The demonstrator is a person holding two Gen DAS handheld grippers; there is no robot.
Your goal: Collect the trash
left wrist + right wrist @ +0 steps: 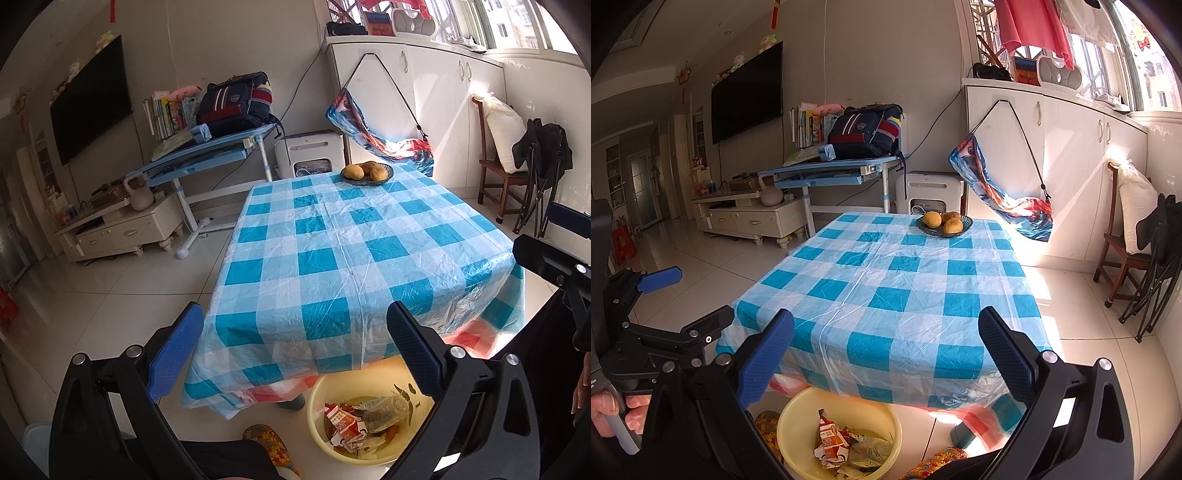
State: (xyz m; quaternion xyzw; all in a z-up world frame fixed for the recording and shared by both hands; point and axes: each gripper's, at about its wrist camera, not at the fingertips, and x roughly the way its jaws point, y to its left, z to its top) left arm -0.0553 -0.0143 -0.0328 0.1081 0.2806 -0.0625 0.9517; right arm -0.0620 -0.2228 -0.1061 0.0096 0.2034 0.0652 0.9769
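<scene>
Both the left gripper [295, 350] and right gripper [886, 356] gaped wide and empty above a yellow basin [317, 398] on the tiled floor [110, 295], where a plastic bottle [386, 413] lay tilted, neck toward the checkered tablecloth [332, 251].

One table [332, 236], one fruit bowl [367, 178] holding three fruits, one yellow basin [317, 402] of trash.

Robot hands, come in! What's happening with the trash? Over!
Left gripper open, empty. Right gripper open, empty. Trash in yellow basin on floor by table. Only a fruit bowl on table. Over.
</scene>
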